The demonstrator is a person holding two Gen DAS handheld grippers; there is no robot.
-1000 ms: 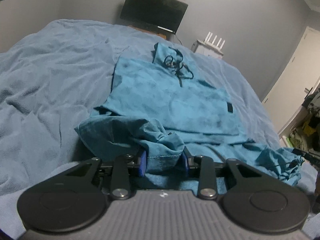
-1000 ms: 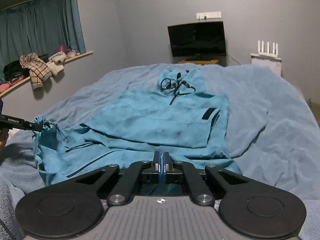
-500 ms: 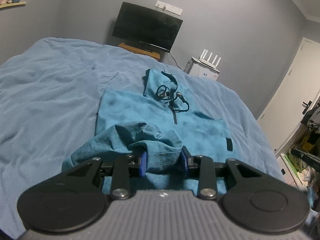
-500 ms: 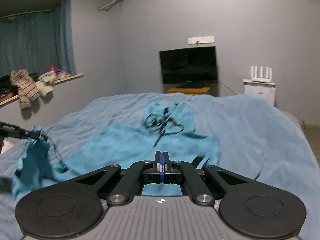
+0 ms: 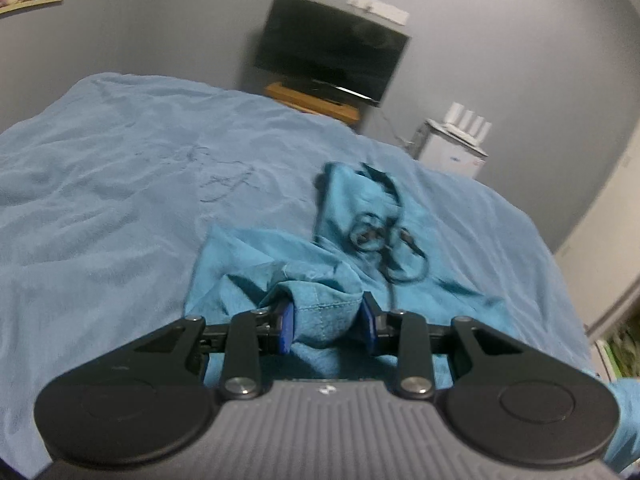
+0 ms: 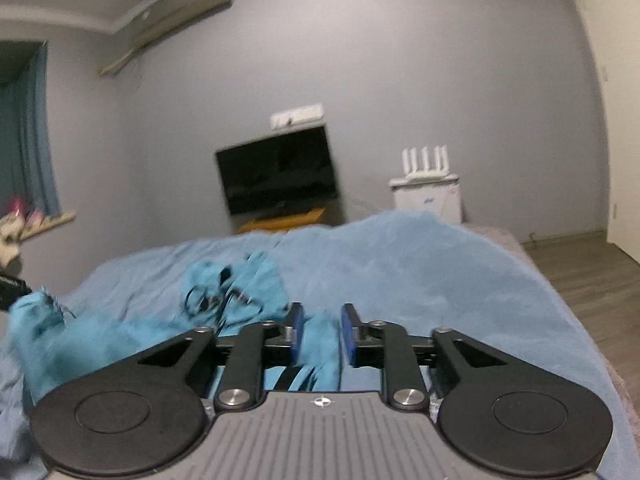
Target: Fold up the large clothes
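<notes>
The bed, under a pale blue blanket, fills the lower half of both views and runs away toward the far wall with the television. On it lies the teal hooded top, its long axis along the bed: the hood and its dark drawstring lie at the far end, toward the television, and the bottom edge is gathered up at the near end, by both tools.

The left tool is clamped on a thick bunch of that near edge, its blue pads pressing the cloth from both sides. The right tool is opening, with a strip of the same cloth between its pads and apparently coming free.

My reading is that the near edge is being carried over toward the hood, so the fold runs along the top's length, and the left tool alone now controls it.
</notes>
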